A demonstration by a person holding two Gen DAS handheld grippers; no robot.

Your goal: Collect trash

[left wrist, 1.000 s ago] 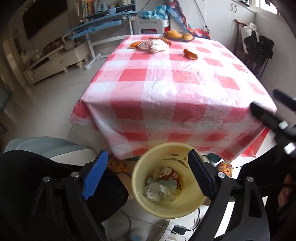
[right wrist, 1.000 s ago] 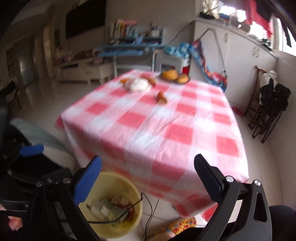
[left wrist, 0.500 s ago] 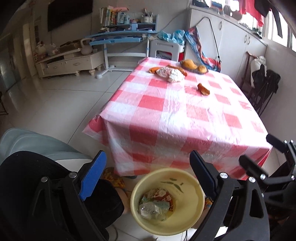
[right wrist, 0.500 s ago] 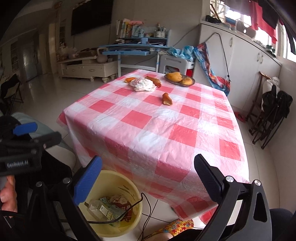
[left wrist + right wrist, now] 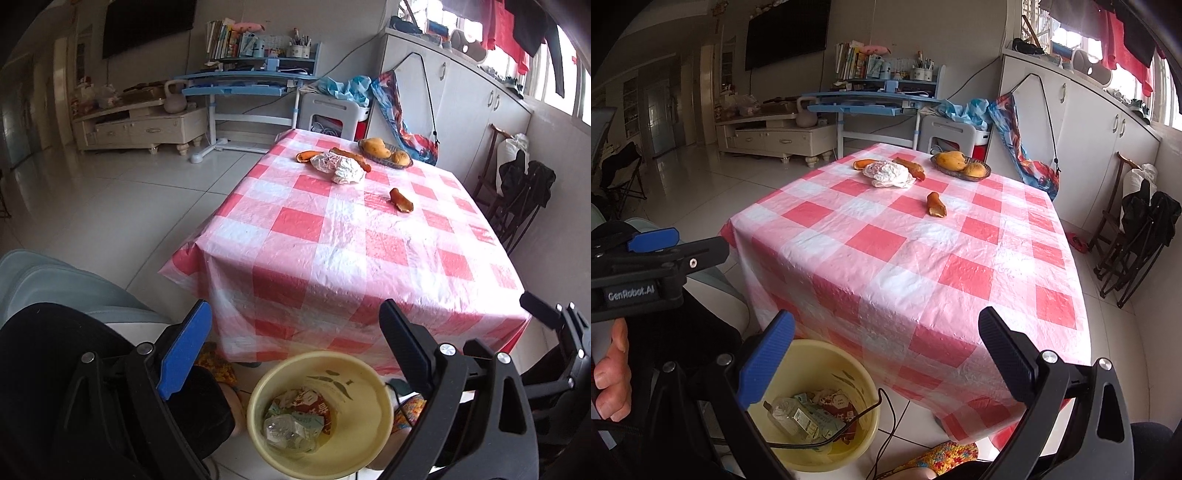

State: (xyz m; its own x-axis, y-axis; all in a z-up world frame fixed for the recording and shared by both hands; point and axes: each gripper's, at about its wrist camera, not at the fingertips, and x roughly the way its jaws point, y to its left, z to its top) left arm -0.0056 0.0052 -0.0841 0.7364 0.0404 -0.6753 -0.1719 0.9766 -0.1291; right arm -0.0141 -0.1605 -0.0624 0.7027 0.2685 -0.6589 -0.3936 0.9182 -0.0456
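A yellow bin (image 5: pixel 369 373) (image 5: pixel 864 384) with wrappers and a plastic bottle (image 5: pixel 792 415) inside stands on the floor at the table's near edge. On the red-checked tablecloth (image 5: pixel 332 240) (image 5: pixel 923 251) lie a crumpled white bag (image 5: pixel 340 167) (image 5: pixel 888 174) and orange peels: one alone mid-table (image 5: pixel 400 200) (image 5: pixel 936 205), others beside the bag (image 5: pixel 304 156) (image 5: pixel 912 168). My left gripper (image 5: pixel 295 350) is open and empty above the bin. My right gripper (image 5: pixel 886 358) is open and empty at the near table edge.
A basket of mangoes (image 5: pixel 384 150) (image 5: pixel 960 164) sits at the table's far end. A white stool (image 5: pixel 947 134), a blue desk (image 5: pixel 251 83) and white cabinets (image 5: pixel 480 110) stand behind. A folded black chair (image 5: pixel 1137 243) is at the right. A cable (image 5: pixel 886 417) crosses the bin.
Both grippers have risen and tilted up, so the table top and room show more and the bin sits lower in view. Both jaws stay open.
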